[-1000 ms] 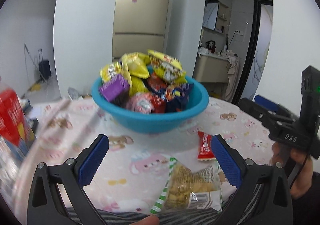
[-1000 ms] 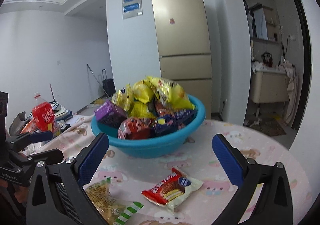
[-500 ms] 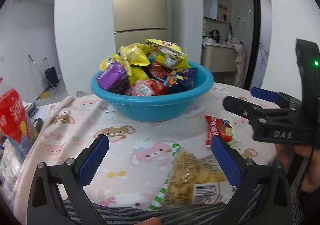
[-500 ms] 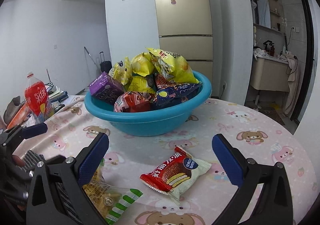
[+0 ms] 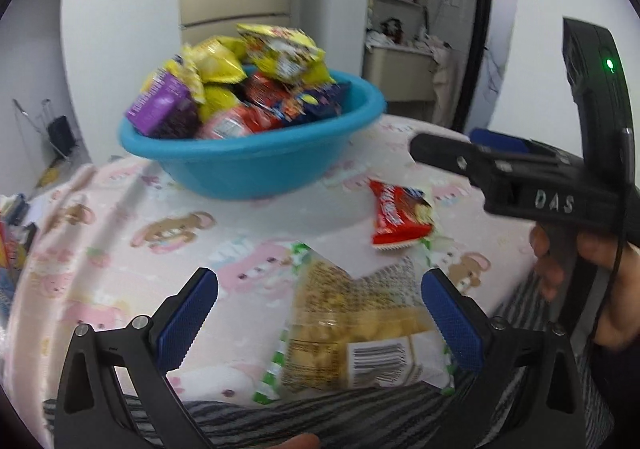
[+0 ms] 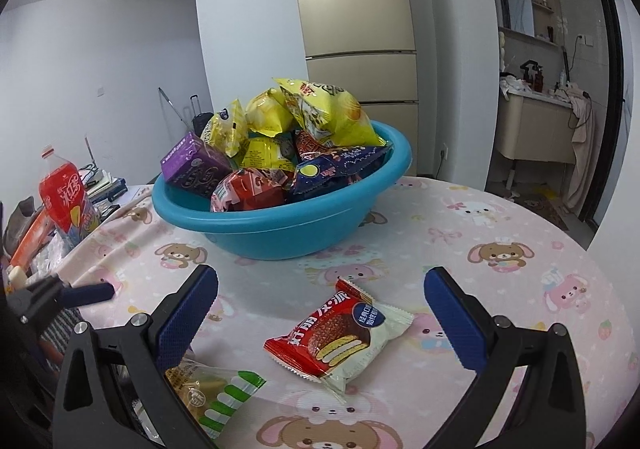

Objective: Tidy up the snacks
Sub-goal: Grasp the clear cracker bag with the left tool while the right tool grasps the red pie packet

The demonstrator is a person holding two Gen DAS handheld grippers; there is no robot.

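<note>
One blue basin (image 6: pixel 288 217) heaped with snack packs, centre frame. Two loose packs on worktop (image 6: pixel 500 249) below it: red pie pack (image 6: pixel 340 337), cracker pack (image 5: pixel 352 325). Left tool (image 5: pixel 318 325) and right tool (image 6: pixel 320 321) both spread, gripping nothing. Pink cartoon cloth; beige fridge (image 6: pixel 352 9) behind.

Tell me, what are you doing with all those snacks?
A person holds a gripper in each hand, tidying snacks on the table. The blue bowl is already piled with packets. Two snacks lie outside it on the pink cloth: a red chocolate pie and a clear cracker bag. The left gripper is open around the cracker bag, and the right gripper is open over the pie. Neither has grabbed anything yet.
</note>
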